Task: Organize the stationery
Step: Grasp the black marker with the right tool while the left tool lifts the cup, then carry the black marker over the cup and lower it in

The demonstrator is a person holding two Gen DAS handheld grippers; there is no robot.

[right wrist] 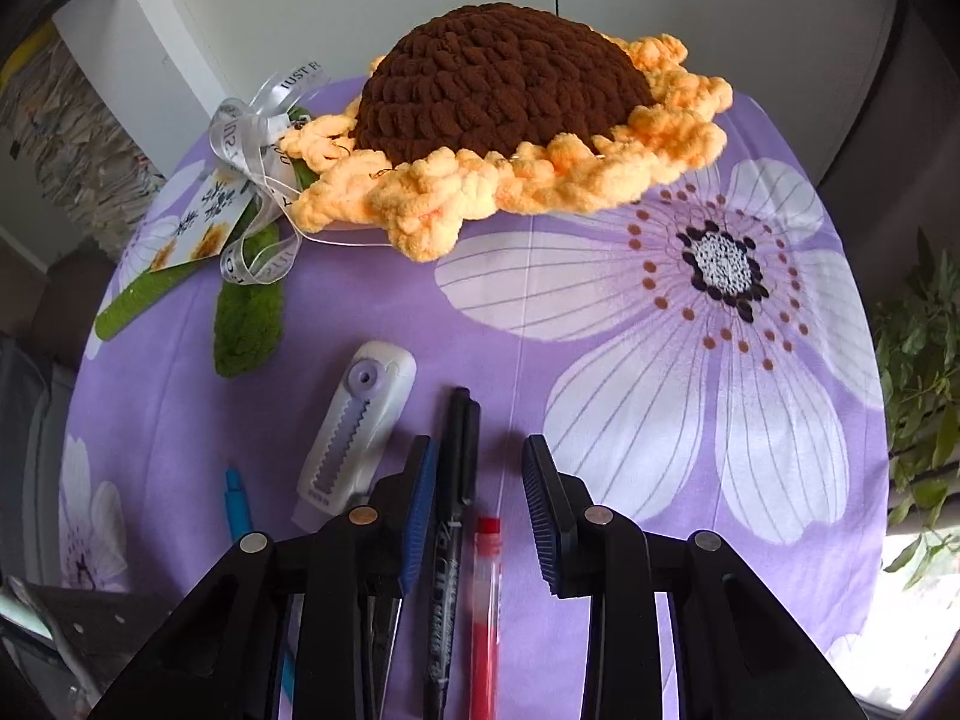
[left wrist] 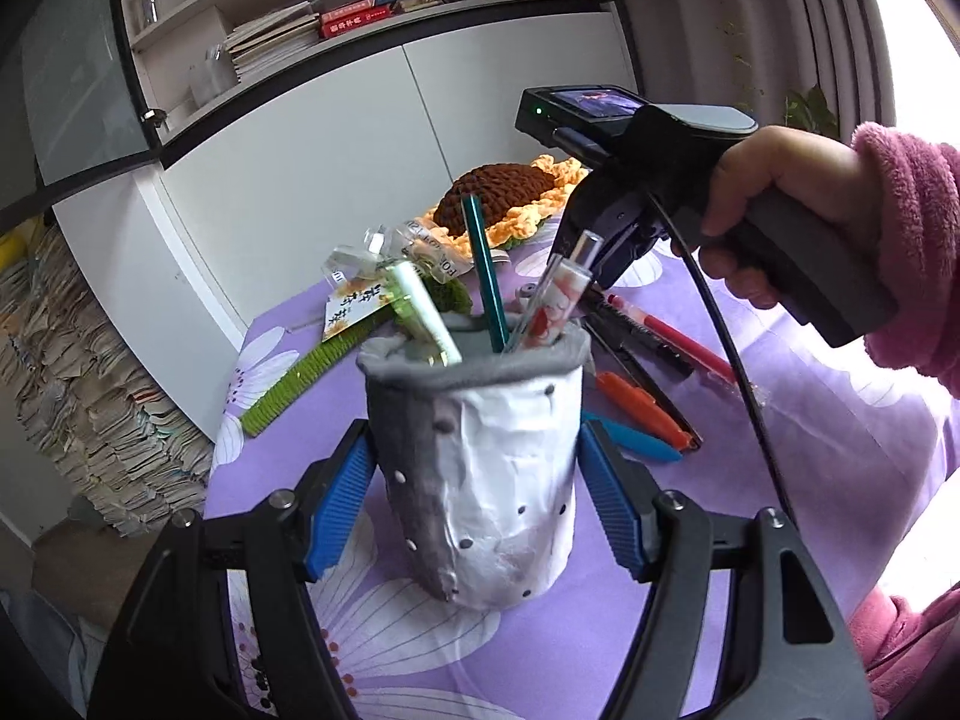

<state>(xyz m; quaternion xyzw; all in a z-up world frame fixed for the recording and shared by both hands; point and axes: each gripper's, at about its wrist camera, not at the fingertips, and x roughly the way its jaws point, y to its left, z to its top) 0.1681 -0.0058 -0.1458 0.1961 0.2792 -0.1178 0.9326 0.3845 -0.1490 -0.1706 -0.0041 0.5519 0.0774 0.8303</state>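
A grey and white fabric pen holder [left wrist: 480, 468] stands on the purple floral tablecloth [left wrist: 810, 480]. It holds a green pencil [left wrist: 485, 276], a white pen [left wrist: 426, 312] and a red-patterned pen [left wrist: 555, 306]. My left gripper [left wrist: 477, 498] has its blue pads on both sides of the holder, touching its walls. My right gripper [right wrist: 477, 504] is open just above a black marker [right wrist: 453, 516] and a red pen [right wrist: 486, 594] lying on the cloth. In the left wrist view the right gripper body [left wrist: 624, 228] hangs behind the holder, over loose pens [left wrist: 660, 348].
A crocheted sunflower [right wrist: 504, 120] with a ribbon and tag [right wrist: 252, 162] lies at the far side. A white correction tape [right wrist: 360, 432] and a blue pen [right wrist: 237, 504] lie left of the marker. Orange [left wrist: 636, 402] and blue [left wrist: 636, 441] pens lie right of the holder. Cabinets stand behind.
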